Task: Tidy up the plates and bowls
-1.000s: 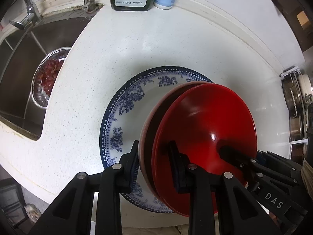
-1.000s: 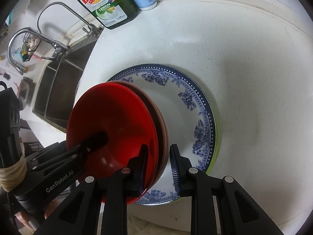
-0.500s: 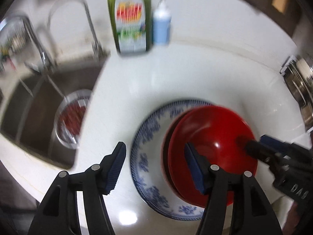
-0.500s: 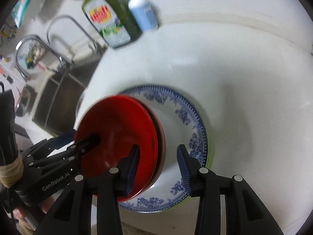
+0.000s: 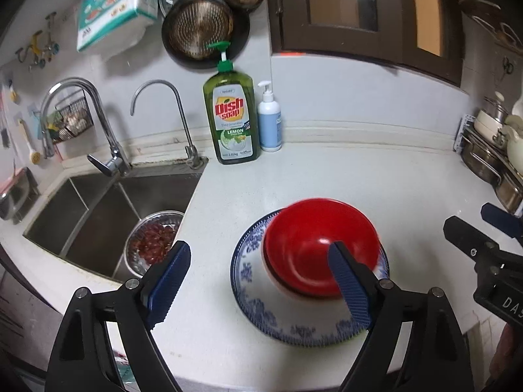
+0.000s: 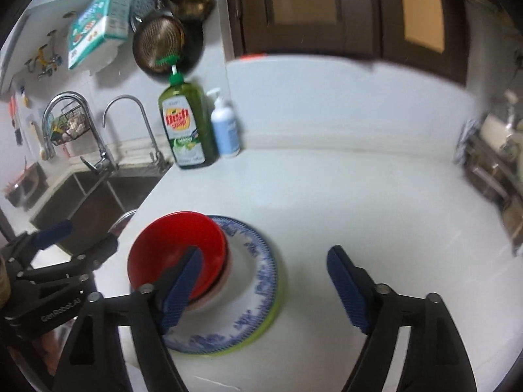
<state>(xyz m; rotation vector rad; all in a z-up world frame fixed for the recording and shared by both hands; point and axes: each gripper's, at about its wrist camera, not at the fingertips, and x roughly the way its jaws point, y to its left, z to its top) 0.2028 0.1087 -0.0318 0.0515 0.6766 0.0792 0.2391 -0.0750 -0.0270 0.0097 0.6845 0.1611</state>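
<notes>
A red bowl (image 5: 318,251) sits nested in a pinkish bowl (image 6: 215,290) on a blue-and-white patterned plate (image 5: 261,307), which rests on a green plate (image 6: 271,320) on the white counter. My left gripper (image 5: 258,284) is open and empty, raised above and in front of the stack. My right gripper (image 6: 264,290) is open and empty, also raised, with the stack under its left finger. Each gripper shows at the edge of the other's view.
A steel sink (image 5: 98,209) with a colander of red fruit (image 5: 152,243) lies left. A green dish soap bottle (image 5: 230,117) and a white pump bottle (image 5: 269,121) stand at the back wall. Pots on a rack (image 5: 490,150) stand at the right.
Both grippers let go of the bowls' rims, opened wide and pulled up and back. The nested bowls now rest on the plate stack.
</notes>
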